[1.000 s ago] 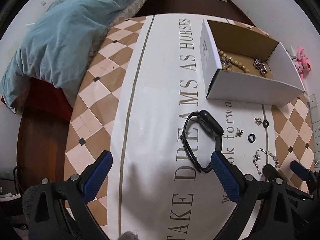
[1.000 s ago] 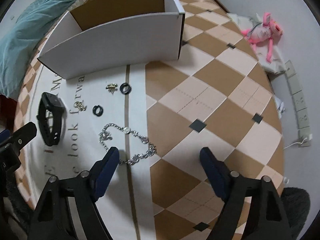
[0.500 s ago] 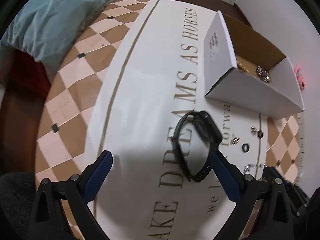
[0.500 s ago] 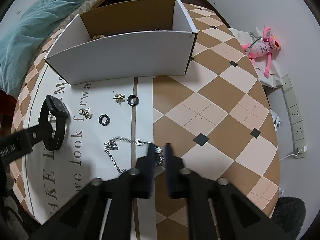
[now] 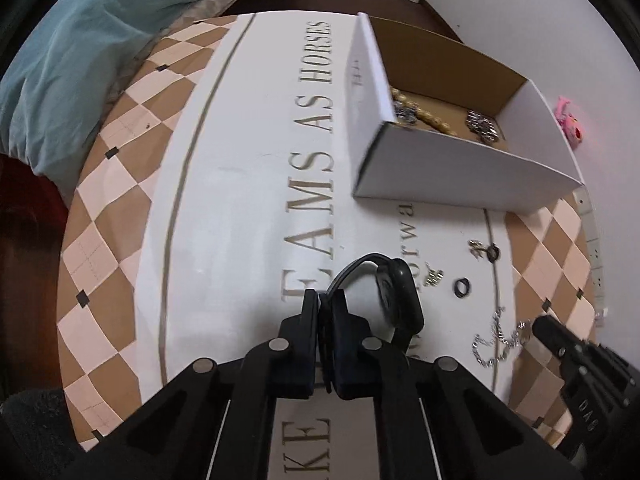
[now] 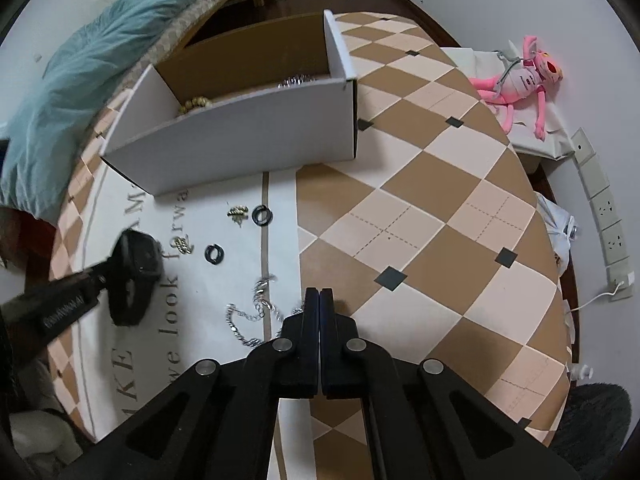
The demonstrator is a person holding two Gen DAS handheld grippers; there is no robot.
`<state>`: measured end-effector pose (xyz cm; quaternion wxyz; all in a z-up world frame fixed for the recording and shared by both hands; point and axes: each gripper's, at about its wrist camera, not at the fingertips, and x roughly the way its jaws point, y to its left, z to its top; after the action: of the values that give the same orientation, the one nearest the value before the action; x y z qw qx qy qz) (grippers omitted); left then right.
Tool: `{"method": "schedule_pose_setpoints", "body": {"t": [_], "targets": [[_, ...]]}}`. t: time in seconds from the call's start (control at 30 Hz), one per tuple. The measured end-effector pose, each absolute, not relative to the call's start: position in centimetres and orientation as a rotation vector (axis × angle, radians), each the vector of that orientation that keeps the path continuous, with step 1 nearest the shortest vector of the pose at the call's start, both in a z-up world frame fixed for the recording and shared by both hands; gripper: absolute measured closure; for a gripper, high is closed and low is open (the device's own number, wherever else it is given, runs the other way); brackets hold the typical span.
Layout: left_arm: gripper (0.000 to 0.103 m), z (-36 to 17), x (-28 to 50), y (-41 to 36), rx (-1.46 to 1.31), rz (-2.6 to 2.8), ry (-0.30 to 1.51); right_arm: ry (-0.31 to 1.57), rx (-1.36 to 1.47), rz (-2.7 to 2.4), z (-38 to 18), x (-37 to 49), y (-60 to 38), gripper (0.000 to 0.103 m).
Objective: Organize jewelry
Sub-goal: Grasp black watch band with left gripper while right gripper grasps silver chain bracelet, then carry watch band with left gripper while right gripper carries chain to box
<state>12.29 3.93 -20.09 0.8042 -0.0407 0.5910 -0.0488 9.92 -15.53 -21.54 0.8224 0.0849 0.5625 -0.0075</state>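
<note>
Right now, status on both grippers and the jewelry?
Left gripper shut on black watch strap. Right gripper shut on silver chain. Box ahead, path open. Two black rings, small charms remain on table.

A round table (image 6: 440,216) with a tan-and-cream diamond cloth and a lettered white centre carries a white cardboard box (image 6: 248,136) far ahead of the right gripper, 2 black rings (image 6: 262,215) and 2 gold earrings (image 6: 237,213) between, and a silver chain (image 6: 256,312) just left of its tips.
</note>
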Motion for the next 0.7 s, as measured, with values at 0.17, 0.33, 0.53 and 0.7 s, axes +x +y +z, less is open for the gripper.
{"method": "schedule_pose_setpoints", "body": {"t": [0.17,0.33,0.53,0.7], "targets": [[0.099,-18.8,11.0,3.2,-0.083,-0.139,1.242,1.168,0.219,0.017,-20.0,9.7,-16.2,0.103],[0.099,-16.3,10.2,3.6,-0.101,-0.178,1.204,1.130,0.255,0.048,-17.8,9.6,-16.9,0.103],[0.099,-11.6,10.9,2.5,-0.138,-0.227,1.134,1.061,0.249,0.100,-13.5,10.2,-17.2,0.103],[0.099,-8.2,13.5,2.0,-0.148,-0.255,1.072,0.955,0.246,0.130,-7.8,12.2,-17.9,0.103]]}}
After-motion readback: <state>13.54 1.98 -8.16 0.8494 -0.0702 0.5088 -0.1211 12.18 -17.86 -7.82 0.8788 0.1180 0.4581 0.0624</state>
